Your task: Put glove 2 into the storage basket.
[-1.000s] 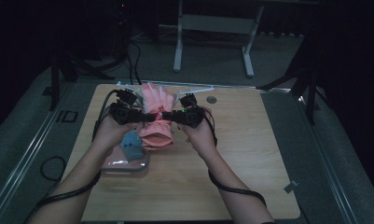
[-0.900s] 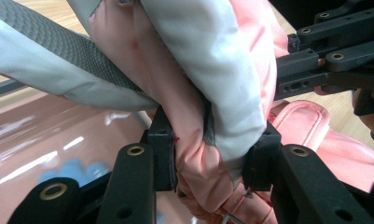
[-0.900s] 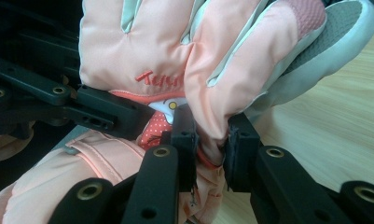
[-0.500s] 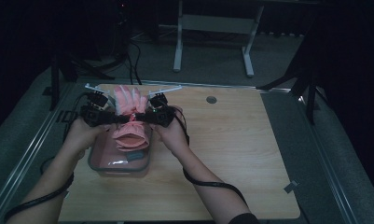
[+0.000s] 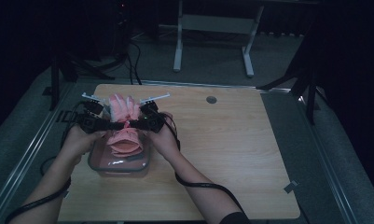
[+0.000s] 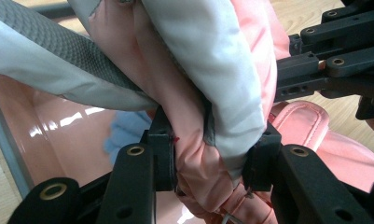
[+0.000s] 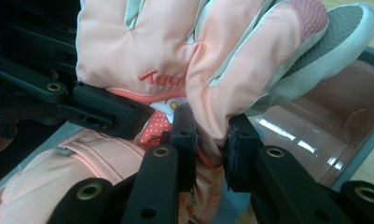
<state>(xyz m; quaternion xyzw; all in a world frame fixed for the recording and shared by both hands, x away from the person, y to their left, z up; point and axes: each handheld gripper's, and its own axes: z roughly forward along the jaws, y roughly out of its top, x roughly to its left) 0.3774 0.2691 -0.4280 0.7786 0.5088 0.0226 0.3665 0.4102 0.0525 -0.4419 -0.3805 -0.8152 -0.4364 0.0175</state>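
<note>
Glove [image 5: 123, 122] pinched by both grippers, seemingly over container [image 5: 97, 163]

Both grippers, left gripper [image 5: 111, 124] & right gripper [image 5: 133, 124], are built from matte black linkage bars w/ brass-ringed rivets (square black pads at tips); black cables are trailed along bare forearms.

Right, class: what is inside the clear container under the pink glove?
The glove, pinched by the left gripper and right gripper, hangs into the container. Something light blue lies on its floor; the glove covers the rest.
</note>
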